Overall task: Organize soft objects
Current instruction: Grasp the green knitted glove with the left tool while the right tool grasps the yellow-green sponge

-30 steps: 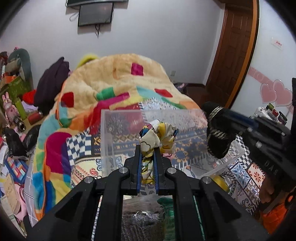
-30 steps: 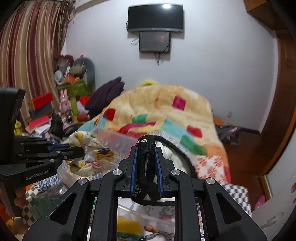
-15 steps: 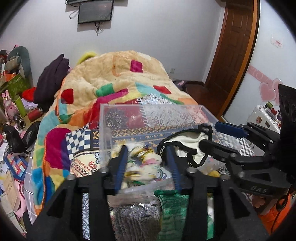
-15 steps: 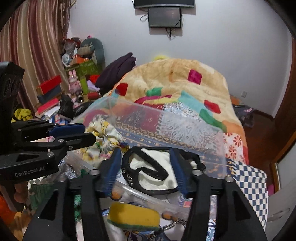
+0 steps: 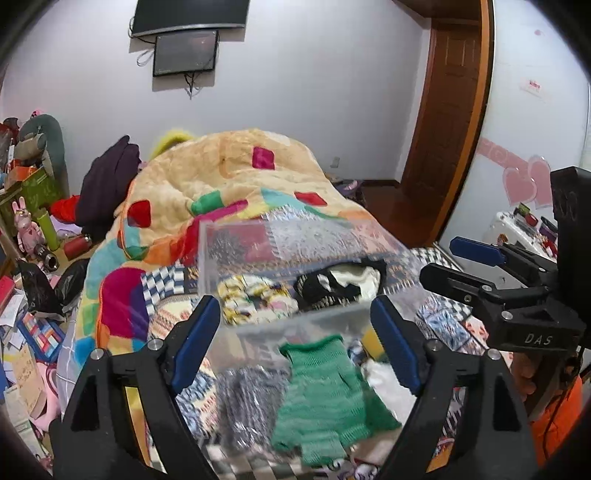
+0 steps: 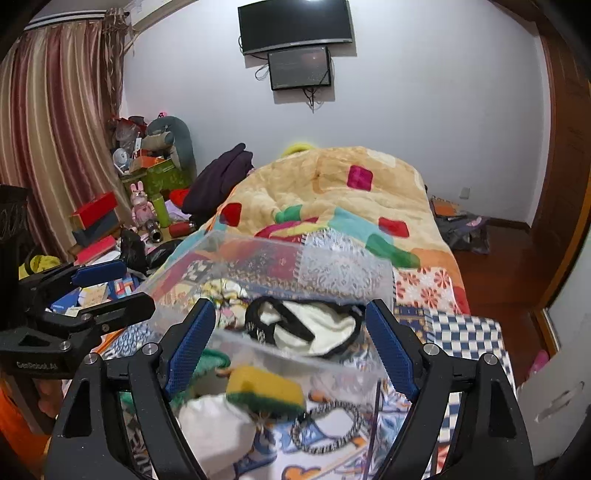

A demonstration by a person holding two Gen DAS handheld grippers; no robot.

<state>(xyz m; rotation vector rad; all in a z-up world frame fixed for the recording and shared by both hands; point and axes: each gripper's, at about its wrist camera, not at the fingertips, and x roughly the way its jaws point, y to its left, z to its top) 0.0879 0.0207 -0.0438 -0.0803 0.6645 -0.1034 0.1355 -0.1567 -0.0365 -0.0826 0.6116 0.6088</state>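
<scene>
A cluttered bedroom; the bed (image 5: 122, 306) carries a clear box (image 5: 295, 258). Ahead of both grippers, a patterned cloth (image 5: 255, 299) and black-and-white item (image 6: 310, 325) lie inside. Left gripper (image 5: 295, 343) and right gripper (image 6: 291, 343) are spread, empty. Below them, a green glove (image 5: 325, 391) and sponge (image 6: 266, 391) remain unsorted.

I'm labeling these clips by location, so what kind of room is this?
Most likely a lived-in bedroom: a bed under a patchwork quilt, a wall-mounted TV, and striped curtains beside a cluttered heap of toys and boxes. A clear plastic bin of soft items sits on the bed.
</scene>
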